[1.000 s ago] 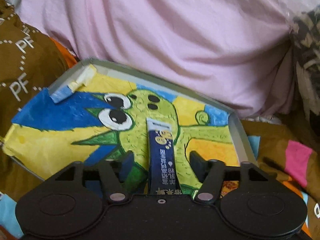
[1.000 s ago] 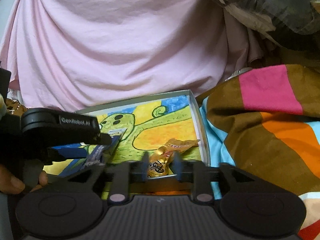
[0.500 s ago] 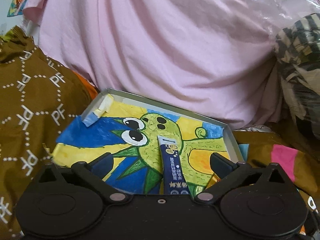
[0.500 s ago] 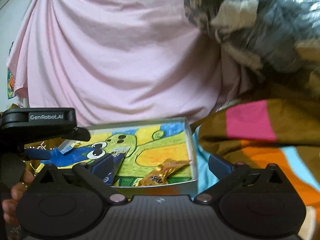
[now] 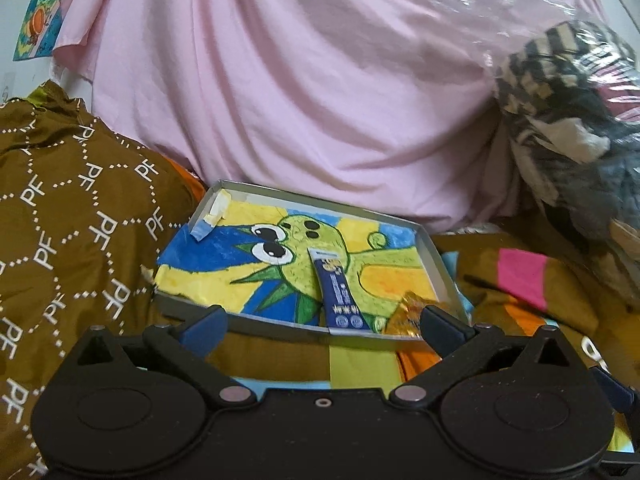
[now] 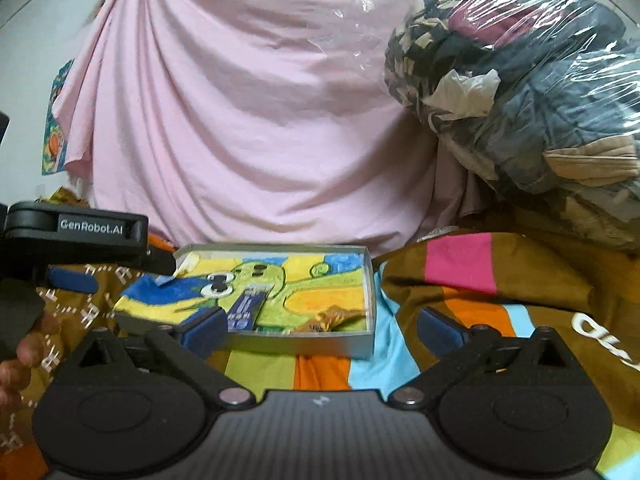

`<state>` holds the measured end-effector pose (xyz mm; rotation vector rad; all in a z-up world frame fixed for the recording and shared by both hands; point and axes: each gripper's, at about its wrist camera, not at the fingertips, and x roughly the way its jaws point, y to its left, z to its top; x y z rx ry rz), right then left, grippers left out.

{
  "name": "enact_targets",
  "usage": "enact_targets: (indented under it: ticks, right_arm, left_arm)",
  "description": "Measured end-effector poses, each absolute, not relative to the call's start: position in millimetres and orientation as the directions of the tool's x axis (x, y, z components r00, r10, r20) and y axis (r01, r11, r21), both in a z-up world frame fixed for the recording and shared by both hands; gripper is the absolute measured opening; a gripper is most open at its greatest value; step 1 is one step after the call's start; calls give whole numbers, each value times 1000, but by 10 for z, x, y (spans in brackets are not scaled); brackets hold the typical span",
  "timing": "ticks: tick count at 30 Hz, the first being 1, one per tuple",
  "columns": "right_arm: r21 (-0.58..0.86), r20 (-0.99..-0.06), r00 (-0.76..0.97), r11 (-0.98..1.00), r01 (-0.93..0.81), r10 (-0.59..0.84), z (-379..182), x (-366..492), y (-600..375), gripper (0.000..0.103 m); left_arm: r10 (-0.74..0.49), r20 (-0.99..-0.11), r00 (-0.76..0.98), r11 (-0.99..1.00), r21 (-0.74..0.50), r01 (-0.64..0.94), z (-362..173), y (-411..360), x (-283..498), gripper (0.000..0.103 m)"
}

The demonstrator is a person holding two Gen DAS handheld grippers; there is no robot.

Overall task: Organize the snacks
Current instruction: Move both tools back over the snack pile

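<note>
A shallow grey tray (image 5: 438, 268) with a green cartoon creature painted inside lies on the bedding; it also shows in the right wrist view (image 6: 370, 292). A dark blue snack stick (image 5: 338, 294) (image 6: 246, 310) lies in its middle. A gold-wrapped candy (image 5: 406, 316) (image 6: 330, 318) lies at its near right corner. My left gripper (image 5: 320, 324) is open and empty, held back in front of the tray's near edge. My right gripper (image 6: 320, 328) is open and empty, also in front of the tray.
A pink sheet (image 5: 300, 92) hangs behind the tray. A brown cloth with PF letters (image 5: 60, 220) is at the left. A striped blanket (image 6: 480, 280) lies under and right of the tray. A plastic-wrapped bundle of clothes (image 6: 520, 72) sits at the upper right.
Both grippers opened, let go of the blue stick and the gold candy in the tray, and pulled back and up away from it.
</note>
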<state>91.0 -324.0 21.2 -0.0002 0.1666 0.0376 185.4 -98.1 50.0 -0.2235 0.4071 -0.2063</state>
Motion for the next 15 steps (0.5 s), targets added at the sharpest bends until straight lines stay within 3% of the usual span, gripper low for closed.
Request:
enact_targets:
  ticks: [5,15]
  right_arm:
    - [-30,-224,975,999,-18,11,200,696,-3175,103]
    - [-170,-490,871,975,-143,43,-85,628,-2832,103]
  left_arm:
    - [-266,-403,876,954,-239,180,472,-912,1610,102]
    - [-297,-472,830,952,-206,224,279,-773,1231,102]
